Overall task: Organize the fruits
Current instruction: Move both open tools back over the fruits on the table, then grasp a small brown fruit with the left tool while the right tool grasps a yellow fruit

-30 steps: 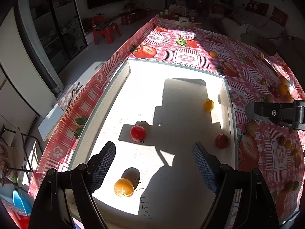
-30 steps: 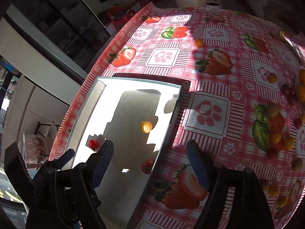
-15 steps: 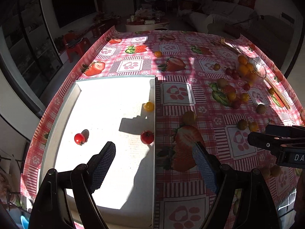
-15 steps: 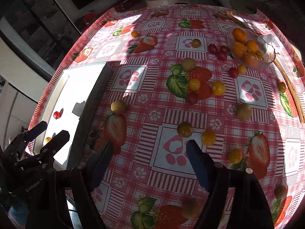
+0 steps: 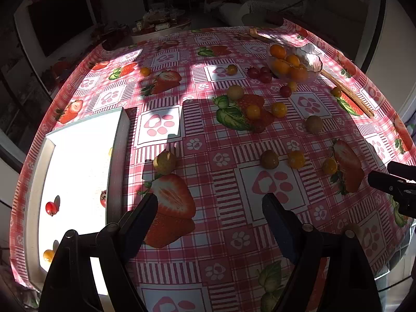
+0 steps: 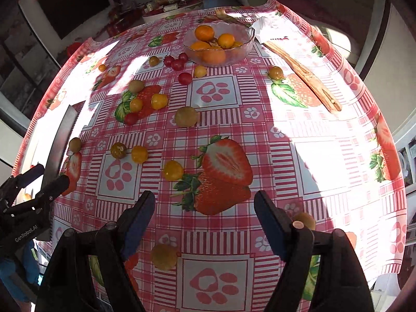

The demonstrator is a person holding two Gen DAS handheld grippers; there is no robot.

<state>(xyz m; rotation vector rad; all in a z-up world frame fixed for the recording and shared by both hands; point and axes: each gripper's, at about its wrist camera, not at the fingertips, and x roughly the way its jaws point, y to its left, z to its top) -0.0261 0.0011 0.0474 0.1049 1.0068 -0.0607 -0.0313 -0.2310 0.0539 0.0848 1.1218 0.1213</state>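
Left gripper: held with fingers spread wide and nothing between them, above the strawberry-print tablecloth just beside the tray's right wall.
Right gripper: spread apart and unloaded over a printed strawberry near the tabletop's front edge.
White tray: set at the tabletop's left edge; a red tomato and an orange one are seen inside.
Loose fruits: scattered across the tabletop's middle.
Glass bowl: placed toward the far edge, filled with oranges.
Wooden tongs: laid by the right edge.
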